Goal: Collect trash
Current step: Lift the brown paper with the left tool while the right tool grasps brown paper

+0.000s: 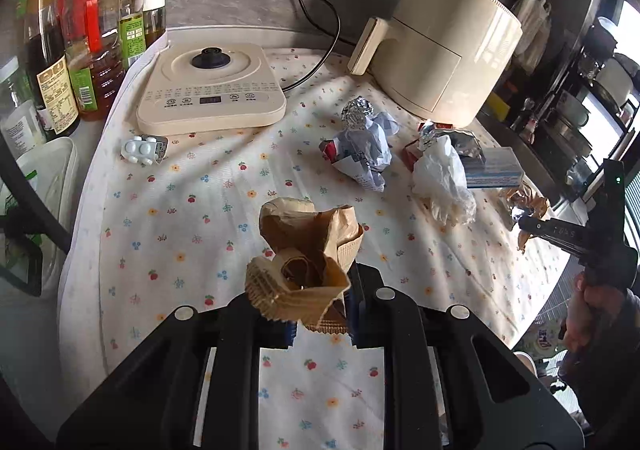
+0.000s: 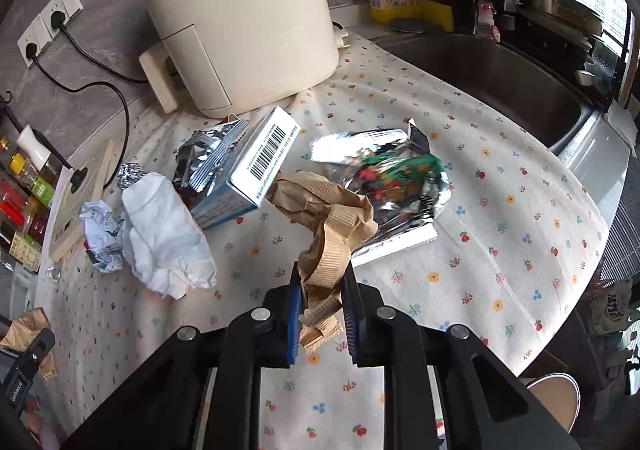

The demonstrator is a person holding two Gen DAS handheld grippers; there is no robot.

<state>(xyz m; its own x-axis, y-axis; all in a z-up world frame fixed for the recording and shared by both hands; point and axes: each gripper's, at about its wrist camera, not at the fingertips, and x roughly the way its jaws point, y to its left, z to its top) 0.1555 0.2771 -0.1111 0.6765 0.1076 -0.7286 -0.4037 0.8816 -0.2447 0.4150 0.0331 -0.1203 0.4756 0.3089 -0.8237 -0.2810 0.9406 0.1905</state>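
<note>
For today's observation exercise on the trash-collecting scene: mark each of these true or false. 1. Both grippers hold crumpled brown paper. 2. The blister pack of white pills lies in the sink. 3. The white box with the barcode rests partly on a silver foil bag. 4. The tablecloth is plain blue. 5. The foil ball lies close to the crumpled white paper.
1. True: the left gripper and right gripper each pinch brown paper.
2. False: the blister pack lies on the tablecloth by the induction cooker.
3. True: box, foil bag.
4. False: white with small flowers.
5. True: foil ball, white paper.
</note>
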